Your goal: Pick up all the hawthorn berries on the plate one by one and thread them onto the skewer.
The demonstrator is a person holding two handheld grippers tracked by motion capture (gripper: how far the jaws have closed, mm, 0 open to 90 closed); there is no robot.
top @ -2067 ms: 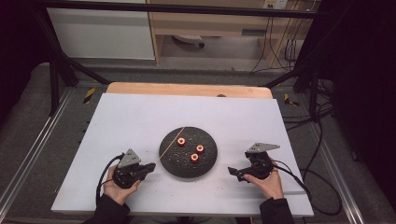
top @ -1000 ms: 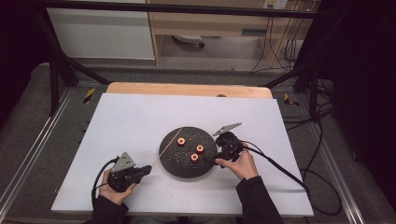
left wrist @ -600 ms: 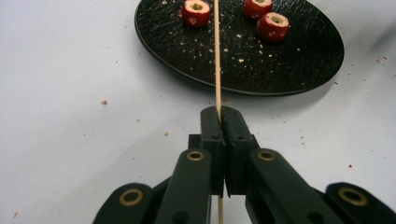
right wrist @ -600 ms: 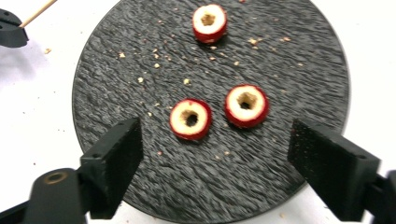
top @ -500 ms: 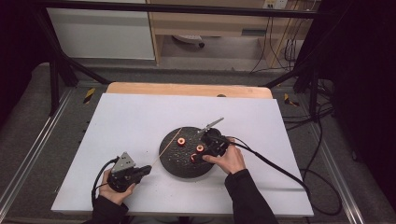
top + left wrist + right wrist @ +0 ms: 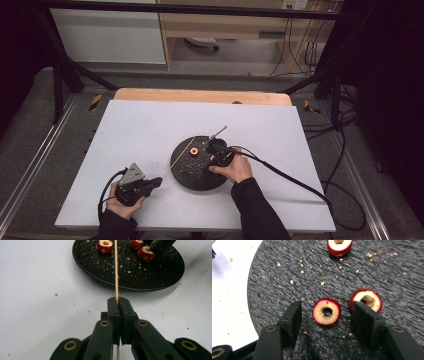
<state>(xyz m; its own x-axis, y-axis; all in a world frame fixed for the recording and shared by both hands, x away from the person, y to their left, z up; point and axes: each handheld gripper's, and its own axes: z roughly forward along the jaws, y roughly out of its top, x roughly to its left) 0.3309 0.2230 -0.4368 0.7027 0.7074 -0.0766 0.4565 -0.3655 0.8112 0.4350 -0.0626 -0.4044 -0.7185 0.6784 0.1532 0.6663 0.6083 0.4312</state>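
1. A round black stone-textured plate lies on the white desk. On it sit three small cored pieces of red-skinned fruit with pale flesh, among scattered crumbs.

2. The left gripper rests low on the desk, just short of the plate's near rim. Its fingers are closed on a thin straight wooden skewer, held near one end, so the long free end reaches out over the plate and passes beside one fruit piece.

3. The right gripper hovers over the plate with its fingers spread apart and nothing held. The nearest cored fruit piece lies between them, hole facing up. A second piece sits just beside the right-hand finger, perhaps touching it.

4. Handling, as a judgement: each piece looks light and fairly soft, with smooth skin that may slip and a hollow core that could crush under a hard squeeze.

5. The best hold seems to be across the red skin on opposite sides, pressed gently, leaving the hole clear in case the skewer is meant to go through it.

6. The skewer looks stiff but slender; gripped so far back, its tip will likely wander and could snap if levered.
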